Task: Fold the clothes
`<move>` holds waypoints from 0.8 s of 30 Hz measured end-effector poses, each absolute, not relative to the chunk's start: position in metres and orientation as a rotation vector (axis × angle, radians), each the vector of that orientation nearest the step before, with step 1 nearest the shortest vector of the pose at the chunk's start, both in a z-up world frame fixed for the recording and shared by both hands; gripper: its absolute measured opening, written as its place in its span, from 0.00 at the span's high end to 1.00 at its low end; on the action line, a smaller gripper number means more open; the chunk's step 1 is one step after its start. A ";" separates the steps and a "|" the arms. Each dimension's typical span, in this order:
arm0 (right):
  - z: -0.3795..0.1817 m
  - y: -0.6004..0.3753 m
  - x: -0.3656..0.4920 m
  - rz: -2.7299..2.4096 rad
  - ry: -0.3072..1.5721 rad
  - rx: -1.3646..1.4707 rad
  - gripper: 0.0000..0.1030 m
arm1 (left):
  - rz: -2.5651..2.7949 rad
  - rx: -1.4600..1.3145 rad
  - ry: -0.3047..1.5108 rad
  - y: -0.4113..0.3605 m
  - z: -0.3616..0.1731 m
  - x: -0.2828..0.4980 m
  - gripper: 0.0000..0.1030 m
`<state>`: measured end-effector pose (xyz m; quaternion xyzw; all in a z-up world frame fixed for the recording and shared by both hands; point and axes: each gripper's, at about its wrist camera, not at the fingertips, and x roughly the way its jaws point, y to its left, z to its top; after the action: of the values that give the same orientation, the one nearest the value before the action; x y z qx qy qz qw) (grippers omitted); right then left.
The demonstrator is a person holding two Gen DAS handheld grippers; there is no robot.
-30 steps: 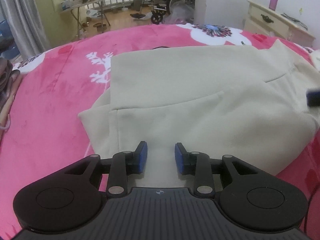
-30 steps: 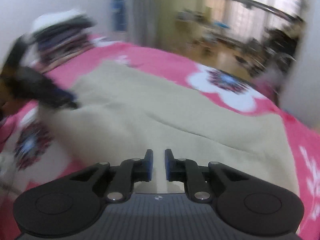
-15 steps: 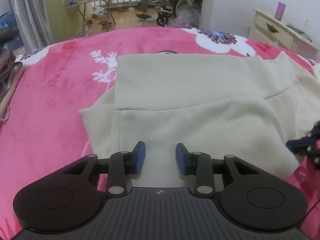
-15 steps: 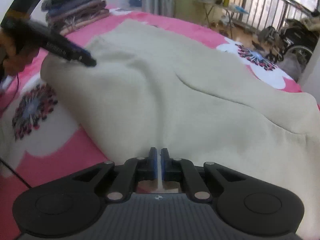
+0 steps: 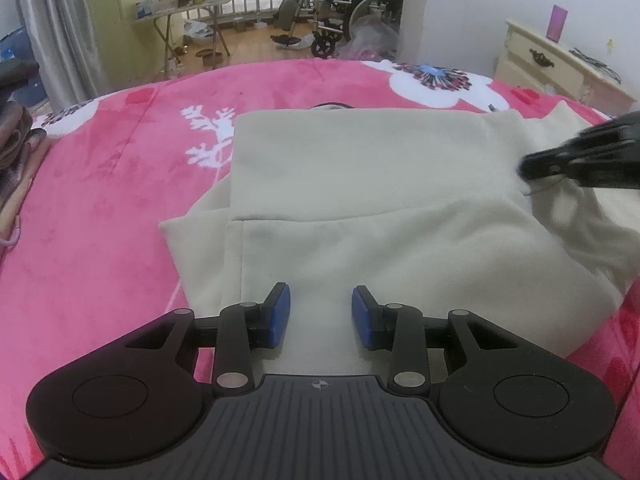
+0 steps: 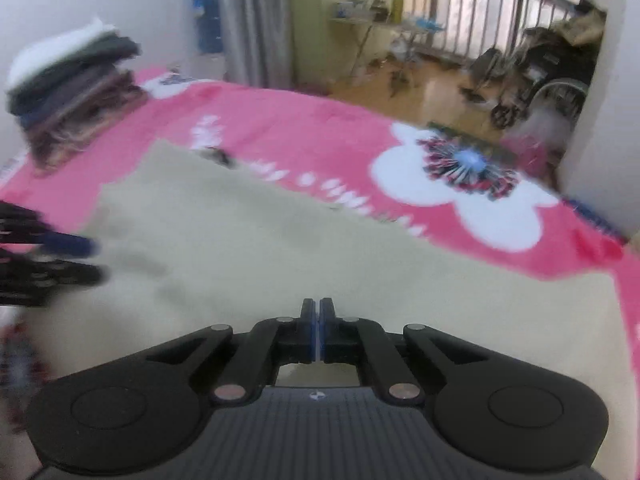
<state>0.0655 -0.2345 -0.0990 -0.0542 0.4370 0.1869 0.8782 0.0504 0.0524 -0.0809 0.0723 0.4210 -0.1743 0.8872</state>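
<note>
Cream garment (image 5: pixel 360 184) under L tool (image 5: pixel 320 312)

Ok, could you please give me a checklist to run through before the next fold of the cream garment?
1. Left gripper open over the near edge of the garment: ok.
2. Left pads gripping cloth: not ok, they stand apart.
3. Right gripper shut: ok, its jaws have just been closing.
4. Cloth pinched between the right jaws: cannot tell, only a thin pale line shows there.
5. Garment flat on the blanket: not ok, it is rumpled near the right gripper.
6. Stack of clothes apart from the garment: ok.
</note>
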 end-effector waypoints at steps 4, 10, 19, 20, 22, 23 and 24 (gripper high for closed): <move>-0.084 -0.232 0.090 0.370 0.936 -0.051 1.00 | -0.372 0.142 0.872 0.056 -0.080 0.049 0.66; -0.100 -0.237 0.121 0.366 0.921 -0.025 1.00 | -0.373 0.122 0.870 0.057 -0.081 0.049 0.65; -0.046 -0.257 0.089 0.359 0.856 0.158 0.95 | -0.358 0.003 0.884 0.080 -0.062 0.052 0.64; -0.037 -0.253 0.078 0.388 0.830 0.150 0.94 | -0.348 -0.043 0.883 0.089 -0.058 0.056 0.63; -0.025 -0.238 0.054 0.474 0.796 0.118 0.84 | -0.309 -0.136 0.885 0.109 -0.052 0.063 0.61; -0.021 -0.227 0.041 0.524 0.787 0.097 0.79 | -0.281 -0.180 0.894 0.120 -0.051 0.067 0.60; -0.020 -0.213 0.027 0.571 0.776 0.067 0.71 | -0.255 -0.222 0.913 0.131 -0.051 0.071 0.60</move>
<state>0.0275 -0.2134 -0.0196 0.0320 0.3732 0.2745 0.8856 0.0709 0.1306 -0.0513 -0.1069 0.4388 -0.1224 0.8837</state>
